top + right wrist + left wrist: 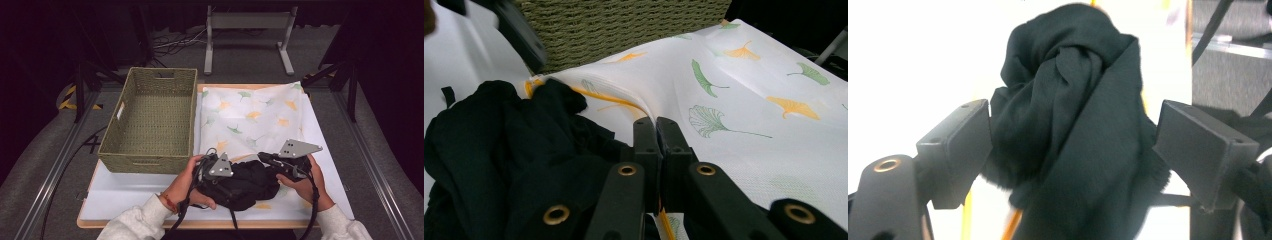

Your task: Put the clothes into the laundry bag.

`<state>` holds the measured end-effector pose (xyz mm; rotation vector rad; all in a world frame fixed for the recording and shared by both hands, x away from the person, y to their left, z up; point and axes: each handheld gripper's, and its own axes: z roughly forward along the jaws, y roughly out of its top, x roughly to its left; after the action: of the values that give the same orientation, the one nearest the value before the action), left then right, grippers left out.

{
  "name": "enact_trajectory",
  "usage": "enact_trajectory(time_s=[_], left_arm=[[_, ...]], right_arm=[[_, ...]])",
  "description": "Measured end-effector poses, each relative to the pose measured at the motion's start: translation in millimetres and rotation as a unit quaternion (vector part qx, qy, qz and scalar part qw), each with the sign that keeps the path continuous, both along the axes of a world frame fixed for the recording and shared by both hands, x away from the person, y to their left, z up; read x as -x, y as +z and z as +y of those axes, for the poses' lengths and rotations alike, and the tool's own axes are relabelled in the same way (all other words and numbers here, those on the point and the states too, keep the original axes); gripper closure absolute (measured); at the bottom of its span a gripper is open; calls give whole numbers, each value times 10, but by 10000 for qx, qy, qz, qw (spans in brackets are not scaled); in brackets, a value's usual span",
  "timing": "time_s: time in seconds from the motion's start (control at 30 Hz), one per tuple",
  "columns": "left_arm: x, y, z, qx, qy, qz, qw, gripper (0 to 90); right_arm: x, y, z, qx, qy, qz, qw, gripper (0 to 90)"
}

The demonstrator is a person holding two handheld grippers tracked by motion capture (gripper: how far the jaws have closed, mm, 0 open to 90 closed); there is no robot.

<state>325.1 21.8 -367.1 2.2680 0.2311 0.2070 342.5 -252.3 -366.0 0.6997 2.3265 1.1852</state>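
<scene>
A crumpled black garment [250,182] lies at the table's near edge, partly on a white cloth printed with ginkgo leaves [250,115]. My left gripper [215,175] is at the garment's left end. In the left gripper view it [1073,135] stands open, with a twisted bunch of the black garment [1073,100] between its wide-apart jaws. My right gripper [261,156] is at the garment's far right side. In the right gripper view it [656,122] is shut on a raised fold of the leaf-print cloth [749,125], beside the black garment [499,145].
A woven green basket [150,162] stands empty on the left half of the white table top [125,195], close to the cloth's left edge. Its wall [624,25] rises just behind the garment. A grey metal stand [247,22] is on the floor beyond the table.
</scene>
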Motion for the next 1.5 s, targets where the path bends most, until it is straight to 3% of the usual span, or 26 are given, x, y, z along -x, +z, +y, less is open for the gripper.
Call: enact_trajectory(time_s=[0.17, 0.37, 0.47, 0.53, 0.6, 0.67, 0.73, 0.97, 1.13, 1.5], left_arm=[[146, -11, 186, 55, 34, -39, 10000, 232], [220, -191, 317, -14, -22, 86, 10000, 278], [237, -279, 330, 48, -64, 131, 9999, 314], [244, -349, 302, 44, -121, 205, 9997, 378], [247, -408, 264, -5, -216, 137, 9997, 473], [237, -480, 205, -108, -181, 131, 9997, 472], [205, -536, 152, -42, -67, 164, 9998, 464], [168, -617, -34, -288, 122, -29, 9995, 480], [107, -658, -153, -435, 219, -211, 9986, 548], [-84, -693, -347, -588, 532, -289, 9964, 674]], right_arm=[[2, -9, 16, 30, 22, 3, 10000, 888], [16, -10, 27, 72, 28, 1, 10000, 886], [21, -6, 33, 61, 31, -7, 10000, 886], [23, -8, 40, 69, 24, -6, 10000, 886], [23, -8, 42, 65, 22, -4, 10000, 886], [29, -6, 50, 78, 46, -15, 10000, 885], [33, -5, 53, 90, 61, -22, 9999, 886], [45, -4, 59, 103, 102, -23, 9999, 886], [62, -1, 83, 116, 159, -27, 9998, 885], [76, -3, 113, 132, 204, -22, 9997, 886]])
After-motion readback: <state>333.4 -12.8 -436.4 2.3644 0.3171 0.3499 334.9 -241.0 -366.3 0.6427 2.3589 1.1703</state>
